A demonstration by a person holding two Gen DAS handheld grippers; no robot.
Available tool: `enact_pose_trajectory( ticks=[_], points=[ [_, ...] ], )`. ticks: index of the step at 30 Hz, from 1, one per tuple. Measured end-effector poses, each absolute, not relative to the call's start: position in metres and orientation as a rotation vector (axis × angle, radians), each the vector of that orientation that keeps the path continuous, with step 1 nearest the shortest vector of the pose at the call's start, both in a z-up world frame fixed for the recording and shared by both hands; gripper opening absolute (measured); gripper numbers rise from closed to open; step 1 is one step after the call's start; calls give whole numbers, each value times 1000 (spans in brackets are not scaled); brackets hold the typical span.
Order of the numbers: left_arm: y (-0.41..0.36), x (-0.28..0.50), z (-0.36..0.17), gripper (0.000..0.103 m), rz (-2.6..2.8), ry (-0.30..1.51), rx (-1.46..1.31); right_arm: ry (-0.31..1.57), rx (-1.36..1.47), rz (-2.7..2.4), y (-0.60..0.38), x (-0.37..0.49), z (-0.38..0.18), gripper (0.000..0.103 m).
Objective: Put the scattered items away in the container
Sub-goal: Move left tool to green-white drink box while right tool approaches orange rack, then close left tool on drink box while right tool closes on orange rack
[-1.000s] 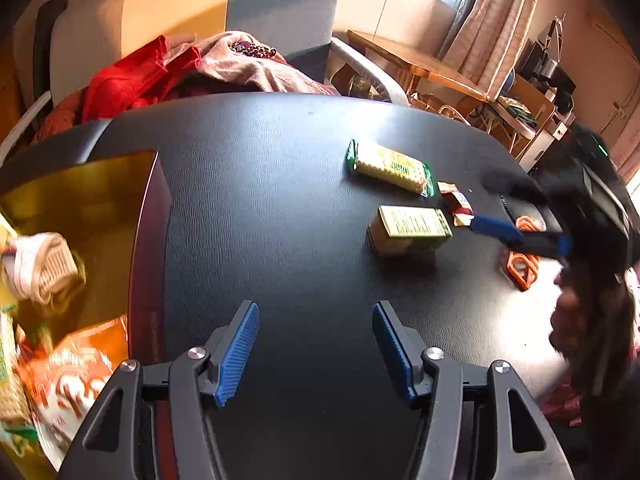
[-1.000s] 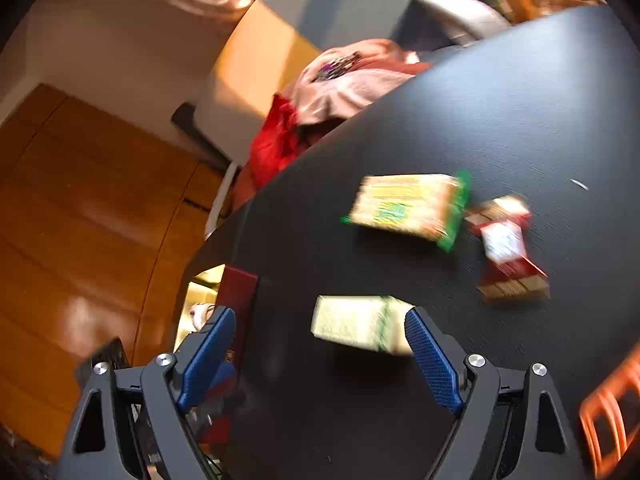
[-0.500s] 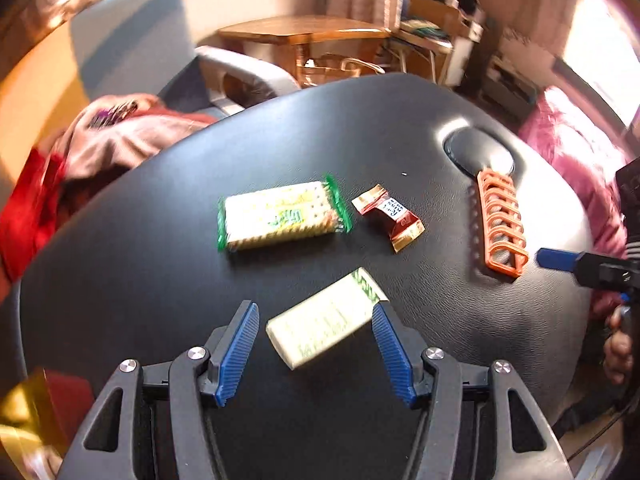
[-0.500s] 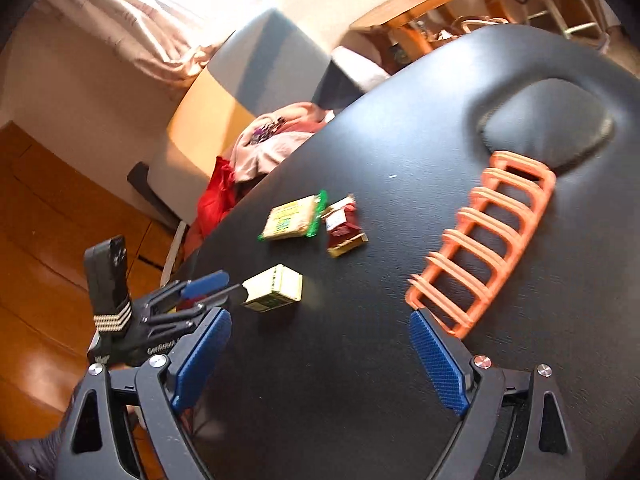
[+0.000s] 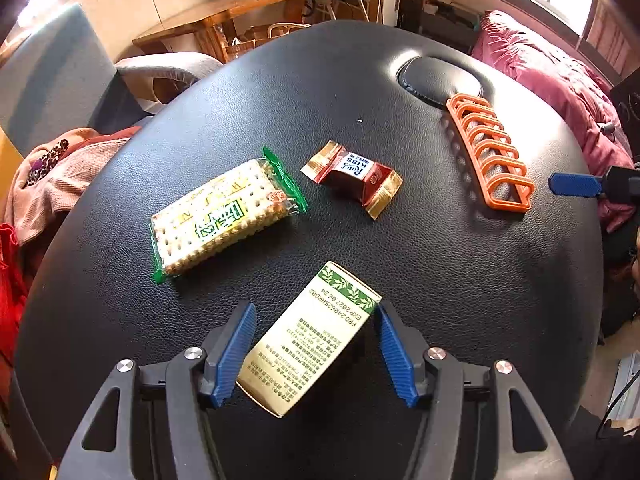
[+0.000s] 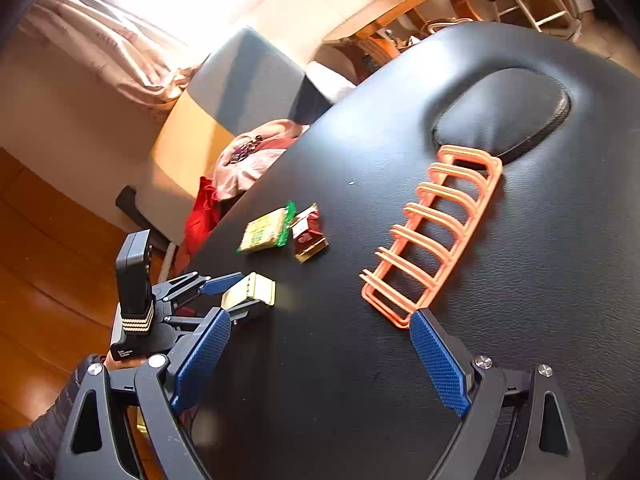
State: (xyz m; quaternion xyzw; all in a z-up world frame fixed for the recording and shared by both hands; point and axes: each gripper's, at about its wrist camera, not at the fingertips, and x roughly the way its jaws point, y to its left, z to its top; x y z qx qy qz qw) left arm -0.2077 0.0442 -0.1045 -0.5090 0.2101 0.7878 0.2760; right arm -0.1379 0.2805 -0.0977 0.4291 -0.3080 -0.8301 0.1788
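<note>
A small cream and green box (image 5: 308,340) lies on the black padded table (image 5: 280,92), between the open jaws of my left gripper (image 5: 314,350); the pads do not touch it. Beyond it lie a green cracker packet (image 5: 224,216), a red and gold candy (image 5: 354,176) and an orange rack (image 5: 488,152). My right gripper (image 6: 320,364) is open and empty, low over the table, its right fingertip next to the orange rack (image 6: 436,228). The right wrist view also shows the left gripper (image 6: 224,296) around the box (image 6: 250,290), the packet (image 6: 266,234) and the candy (image 6: 308,236). The container is out of view.
An oval dark pad (image 5: 438,80) is set into the table's far end. Clothes (image 5: 52,176) lie on a chair at the left. A pink bedcover (image 5: 560,92) is at the right. A wooden table (image 5: 224,8) stands behind.
My left gripper swung from the container side to the items and moved forward until its jaws straddle the box. My right gripper pulled back from the box to near the orange rack.
</note>
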Motion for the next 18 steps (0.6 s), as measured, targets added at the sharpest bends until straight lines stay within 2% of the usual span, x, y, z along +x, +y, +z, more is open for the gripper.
enact_pose_trajectory(
  ticks=[5,8,11,16,18],
  points=[
    [37,-194,-106,59,2168,501,-1419,-836,1226,-2451,289,-138,-95,92],
    [30,-183,-106,50,2204,406,-1458,-782,1251,-2569,293,-140,-92,92],
    [26,-172,-104,46,2254,342,-1470,-701,1280,-2699,294,-148,-91,92],
    [19,-151,-101,44,2319,250,-1485,-577,1358,-2776,287,-182,-98,92],
    [15,-141,-99,42,2339,224,-1492,-490,1399,-2800,278,-195,-103,89]
  ],
)
